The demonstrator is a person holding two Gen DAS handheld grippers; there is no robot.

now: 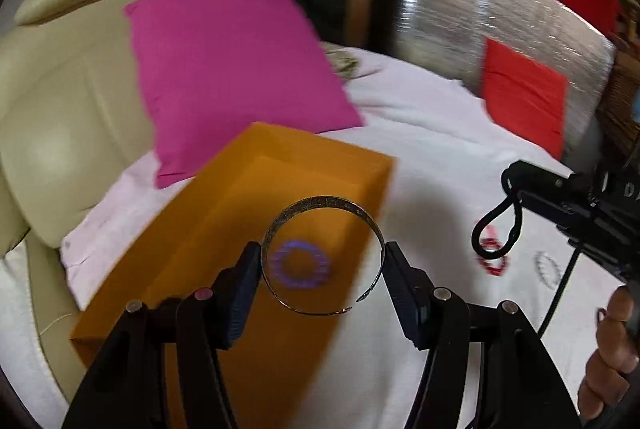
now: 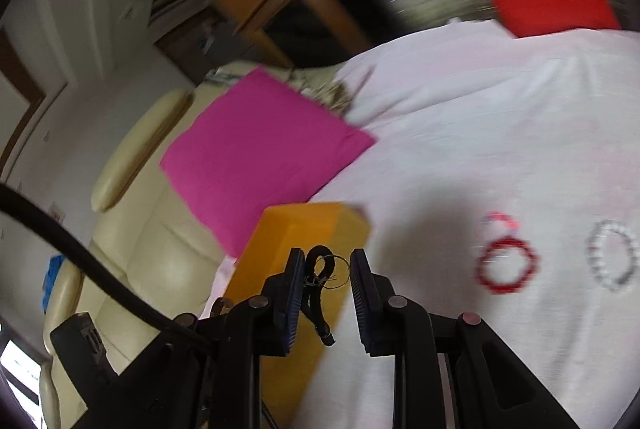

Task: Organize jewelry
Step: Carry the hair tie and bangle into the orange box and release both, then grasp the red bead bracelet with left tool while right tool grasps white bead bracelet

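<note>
My left gripper [image 1: 322, 265] is shut on a gold open bangle [image 1: 320, 207], held by its sides above the orange box [image 1: 352, 165]. A purple beaded bracelet [image 1: 300, 263] lies inside the box. A red beaded bracelet [image 2: 506, 263] and a white pearl bracelet [image 2: 612, 255] lie on the white sheet [image 2: 480, 117]; both also show in the left wrist view, the red [image 1: 494, 261] and the white [image 1: 548, 267]. My right gripper [image 2: 323, 267] is open and empty, near the box [image 2: 304, 225]. The other gripper's black strap and the bangle show between its fingers.
A magenta pillow [image 1: 232, 69] leans on the cream sofa [image 1: 52, 133] behind the box. A red pillow [image 1: 524, 93] stands against a silver panel [image 1: 460, 13] at the back right. The right tool body [image 1: 580, 205] and a hand [image 1: 612, 357] are at the right edge.
</note>
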